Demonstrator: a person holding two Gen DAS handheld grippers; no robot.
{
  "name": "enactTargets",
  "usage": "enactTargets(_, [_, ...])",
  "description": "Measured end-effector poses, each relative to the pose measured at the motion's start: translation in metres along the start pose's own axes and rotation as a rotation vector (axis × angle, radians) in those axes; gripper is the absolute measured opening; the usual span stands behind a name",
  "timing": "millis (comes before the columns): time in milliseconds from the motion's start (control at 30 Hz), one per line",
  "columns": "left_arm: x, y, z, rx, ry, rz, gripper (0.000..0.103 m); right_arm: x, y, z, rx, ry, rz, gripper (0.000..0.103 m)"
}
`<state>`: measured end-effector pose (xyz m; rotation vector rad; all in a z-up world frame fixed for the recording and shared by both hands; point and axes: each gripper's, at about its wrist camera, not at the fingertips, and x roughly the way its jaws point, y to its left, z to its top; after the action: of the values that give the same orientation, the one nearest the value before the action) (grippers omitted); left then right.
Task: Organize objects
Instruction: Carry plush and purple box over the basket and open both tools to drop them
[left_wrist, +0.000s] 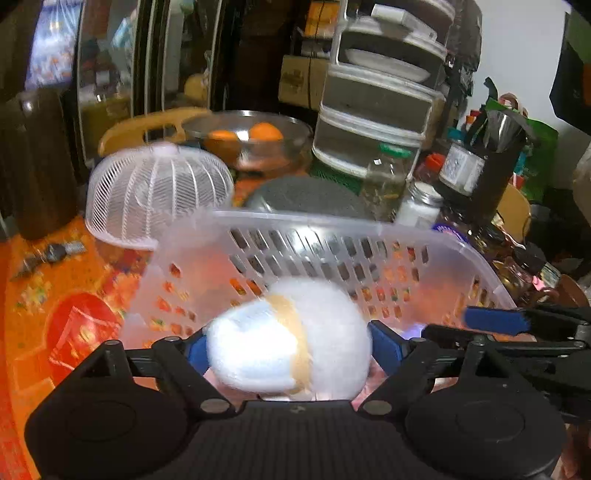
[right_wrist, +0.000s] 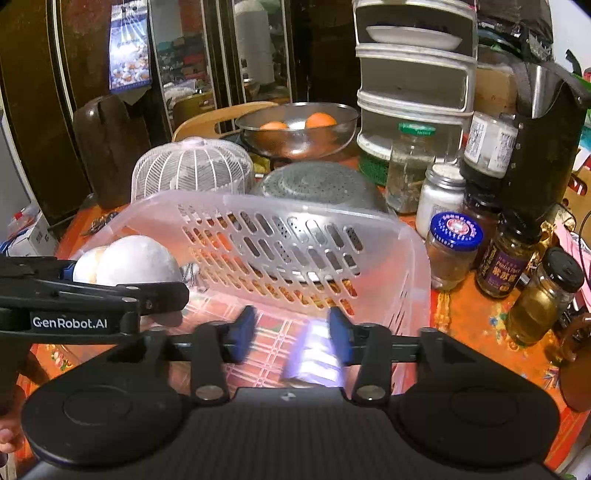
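My left gripper (left_wrist: 286, 345) is shut on a rolled white and pale-blue sock bundle (left_wrist: 288, 338) with a tan band, held over the near rim of a clear perforated plastic basket (left_wrist: 332, 225). The bundle also shows in the right wrist view (right_wrist: 129, 258), at the basket's left side. My right gripper (right_wrist: 291, 332) is open over the basket's near edge (right_wrist: 295, 236). A blurred pale purple-white packet (right_wrist: 314, 354) sits just below its right finger, free of the pads. The right gripper's finger shows in the left wrist view (left_wrist: 495, 321) at the right.
Behind the basket stand a white mesh food cover (right_wrist: 192, 166), an upturned metal colander (right_wrist: 317, 181), a metal bowl with oranges (right_wrist: 299, 125) and stacked grey drawers (right_wrist: 413, 74). Several jars (right_wrist: 454, 247) crowd the right side on the orange tablecloth (left_wrist: 74, 295).
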<state>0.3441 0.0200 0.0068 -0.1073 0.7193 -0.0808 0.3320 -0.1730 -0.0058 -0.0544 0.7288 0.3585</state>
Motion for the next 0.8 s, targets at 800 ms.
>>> enactTargets(800, [-0.134,0.015,-0.143,0.064,-0.297,0.041,0.103,-0.125,-0.002,-0.141,0.136,-0.364,0.024,0.103])
